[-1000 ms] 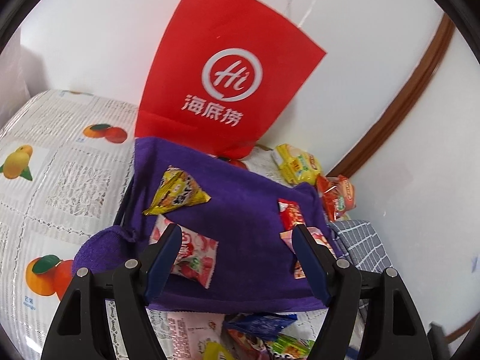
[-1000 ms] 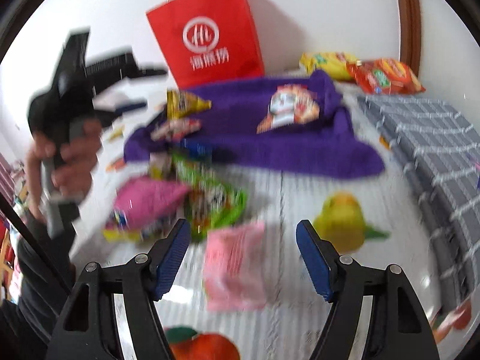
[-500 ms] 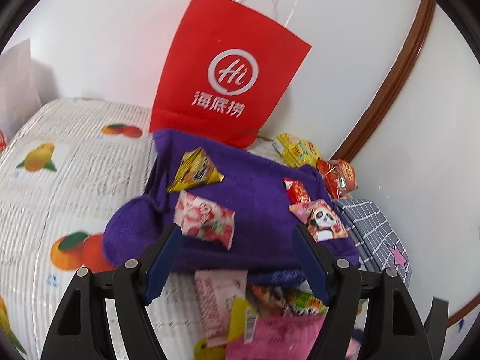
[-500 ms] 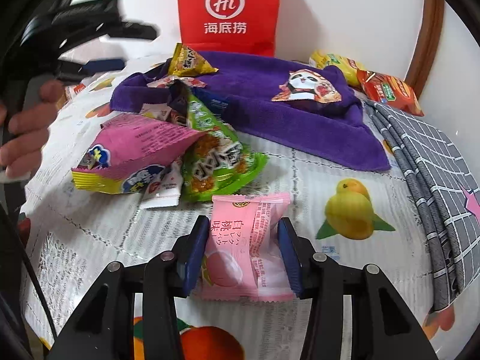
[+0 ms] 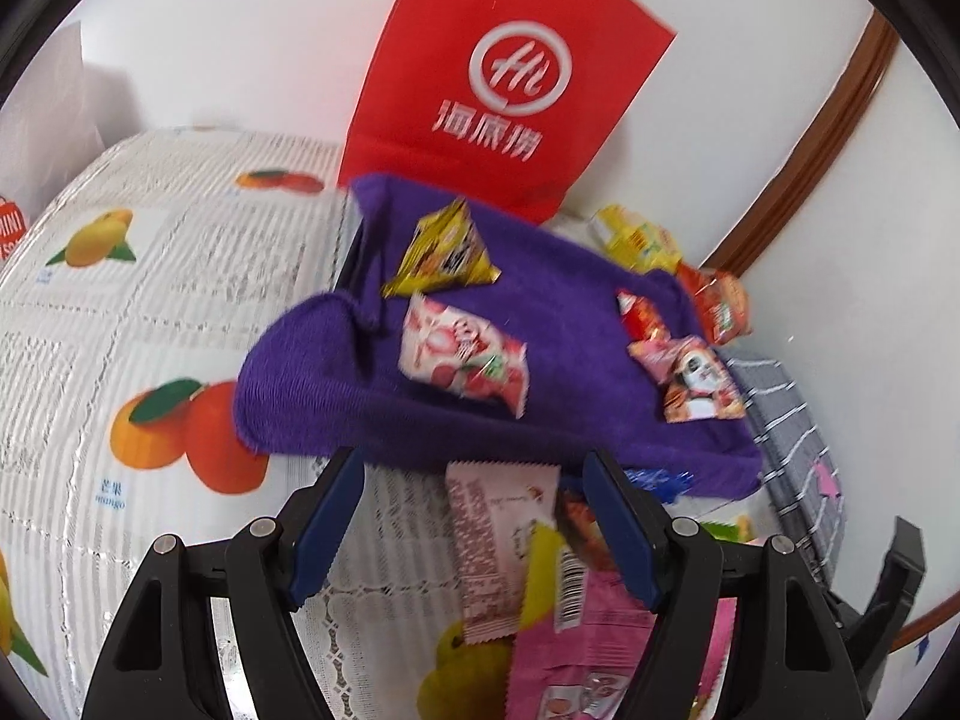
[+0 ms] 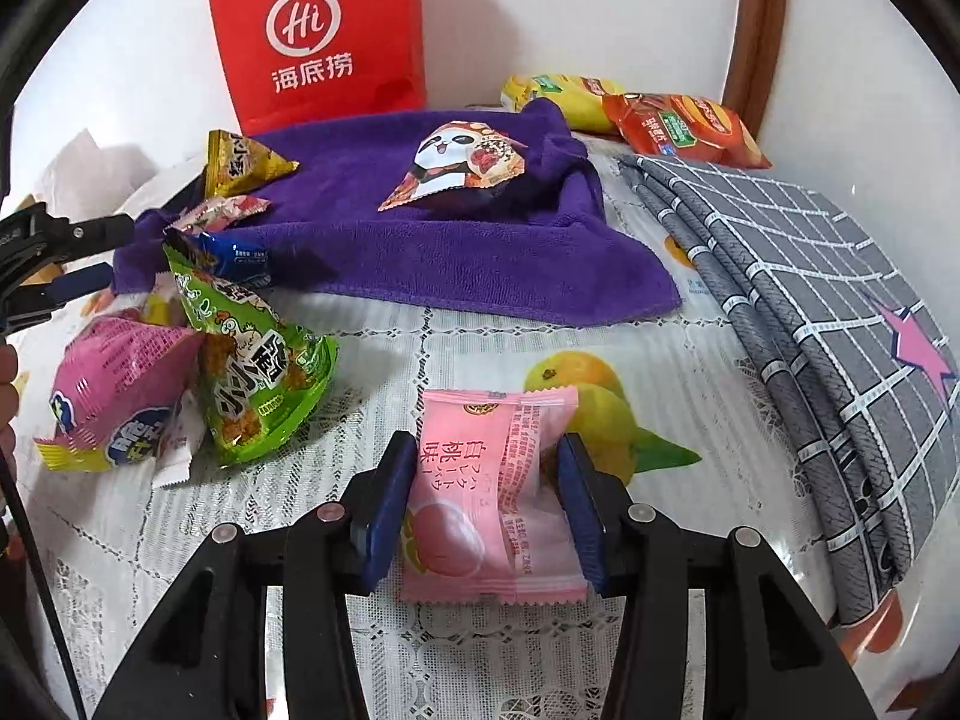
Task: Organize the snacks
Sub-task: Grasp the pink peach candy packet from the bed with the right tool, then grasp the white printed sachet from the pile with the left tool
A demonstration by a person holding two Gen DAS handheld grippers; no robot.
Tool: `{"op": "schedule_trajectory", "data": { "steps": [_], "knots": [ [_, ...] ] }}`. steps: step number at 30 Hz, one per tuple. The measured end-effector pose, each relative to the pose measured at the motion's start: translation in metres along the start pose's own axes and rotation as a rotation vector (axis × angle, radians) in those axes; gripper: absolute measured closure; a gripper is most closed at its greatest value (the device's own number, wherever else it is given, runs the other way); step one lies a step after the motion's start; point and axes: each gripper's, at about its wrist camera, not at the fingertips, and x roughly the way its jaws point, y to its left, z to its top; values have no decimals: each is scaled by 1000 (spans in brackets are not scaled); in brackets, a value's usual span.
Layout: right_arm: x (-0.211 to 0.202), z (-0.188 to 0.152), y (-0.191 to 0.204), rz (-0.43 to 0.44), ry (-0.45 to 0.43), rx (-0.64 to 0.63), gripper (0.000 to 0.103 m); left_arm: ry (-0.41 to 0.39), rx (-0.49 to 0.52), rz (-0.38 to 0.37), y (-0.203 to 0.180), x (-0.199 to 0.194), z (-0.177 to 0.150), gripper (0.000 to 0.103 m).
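Purple towel [image 6: 456, 252] under perhaps four snack packets [image 5: 462, 360].

Panda packet [image 6: 459, 165] on towel [image 6: 480, 258]; bag [image 6: 318, 36] behind; folded cloth [image 6: 810, 312] right.

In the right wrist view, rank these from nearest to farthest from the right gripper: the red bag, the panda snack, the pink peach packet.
1. Pink peach packet, between the right gripper pads.
2. Panda snack, farther back on the purple towel.
3. Red bag, against the wall behind the towel.
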Motion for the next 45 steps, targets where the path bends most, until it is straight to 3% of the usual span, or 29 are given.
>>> {"op": "schedule_trajectory", "data": {
  "steps": [5,10,17,19,23,25,29,35,39,45],
  "knots": [
    [-1,0,1,1,2,-1,55,39,37,38,-6,8,-4,30],
    [1,0,1,4,3,-2,54,117,63,146,-8,27,-9,31],
    [0,0,1,4,3,-2,54,116,73,103,-14,31,-10,31],
    [1,0,1,4,3,-2,54,127,102,88,-21,34,-12,34],
    [1,0,2,9,4,-1,53,120,185,141,-36,39,-16,42],
    [1,1,2,12,4,0,52,114,209,139,-40,39,-18,55],
    [1,0,2,19,5,5,52,118,188,113,-36,36,-15,56],
    [2,1,2,25,6,6,51,78,65,93,-7,16,-5,56],
    [2,2,3,27,7,5,50,52,19,126,8,6,-1,56],
    [2,2,4,26,7,6,50,100,25,176,16,9,-8,56]
  ]
}}
